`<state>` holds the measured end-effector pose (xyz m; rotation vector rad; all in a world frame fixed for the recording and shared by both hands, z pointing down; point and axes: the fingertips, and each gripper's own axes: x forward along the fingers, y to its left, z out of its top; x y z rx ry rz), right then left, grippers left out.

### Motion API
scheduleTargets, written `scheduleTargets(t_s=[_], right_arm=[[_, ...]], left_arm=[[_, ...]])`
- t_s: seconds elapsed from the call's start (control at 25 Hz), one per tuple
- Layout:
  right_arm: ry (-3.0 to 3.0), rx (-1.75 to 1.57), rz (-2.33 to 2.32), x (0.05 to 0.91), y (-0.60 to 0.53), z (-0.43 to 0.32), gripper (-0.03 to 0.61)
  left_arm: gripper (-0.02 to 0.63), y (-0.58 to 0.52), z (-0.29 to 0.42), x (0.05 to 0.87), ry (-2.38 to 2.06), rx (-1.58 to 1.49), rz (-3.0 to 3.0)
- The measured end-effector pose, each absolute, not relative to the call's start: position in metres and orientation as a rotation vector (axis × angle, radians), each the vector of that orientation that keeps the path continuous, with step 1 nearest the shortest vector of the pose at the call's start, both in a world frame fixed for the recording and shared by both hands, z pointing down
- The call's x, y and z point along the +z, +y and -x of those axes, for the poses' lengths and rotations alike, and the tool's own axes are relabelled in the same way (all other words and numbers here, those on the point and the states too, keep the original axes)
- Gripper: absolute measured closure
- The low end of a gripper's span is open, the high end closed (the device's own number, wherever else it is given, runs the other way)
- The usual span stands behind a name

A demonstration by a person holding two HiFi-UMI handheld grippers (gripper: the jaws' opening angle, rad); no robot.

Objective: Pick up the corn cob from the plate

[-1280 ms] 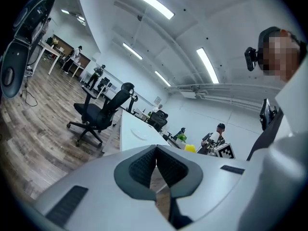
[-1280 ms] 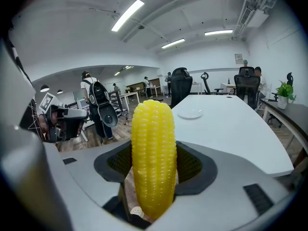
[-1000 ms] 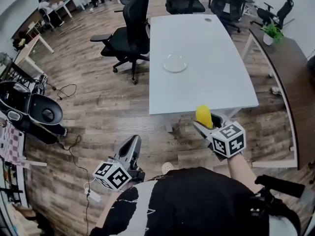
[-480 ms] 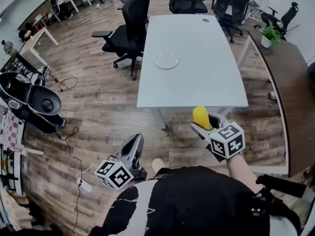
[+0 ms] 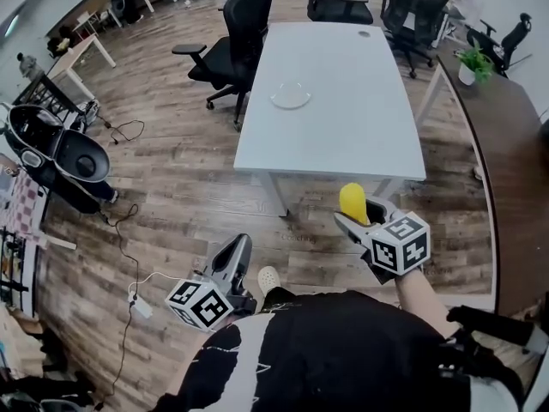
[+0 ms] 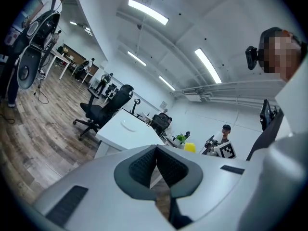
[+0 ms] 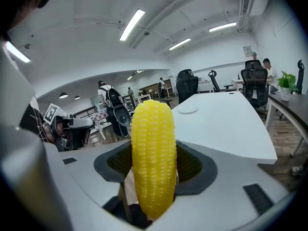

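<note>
Short of the bench (image 5: 343,136), the right gripper (image 5: 360,217) clamps its jaws low on the corn cob (image 5: 352,199), likely light, stiff and grippy; the left gripper (image 5: 232,256) has its jaws pinched together, empty

The corn cob (image 7: 153,143) is bright yellow, in neat kernel rows. My right gripper (image 5: 356,217) is grey, its cube patterned in black-and-white squares. White table (image 5: 343,118); the plate (image 5: 291,96) looks clear, I think.
</note>
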<state>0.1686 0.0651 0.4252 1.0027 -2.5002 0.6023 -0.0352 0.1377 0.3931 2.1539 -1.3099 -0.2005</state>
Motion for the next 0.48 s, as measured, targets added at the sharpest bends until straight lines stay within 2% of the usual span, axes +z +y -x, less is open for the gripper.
scheduleTargets(t_s=[0.48], right_arm=[[-2.506,0.629,-0.944,0.437,0.107,-0.189,0.322]], left_arm=[[0.601,0.183,0.005,0.4,-1.317,-0.171,-2.142]])
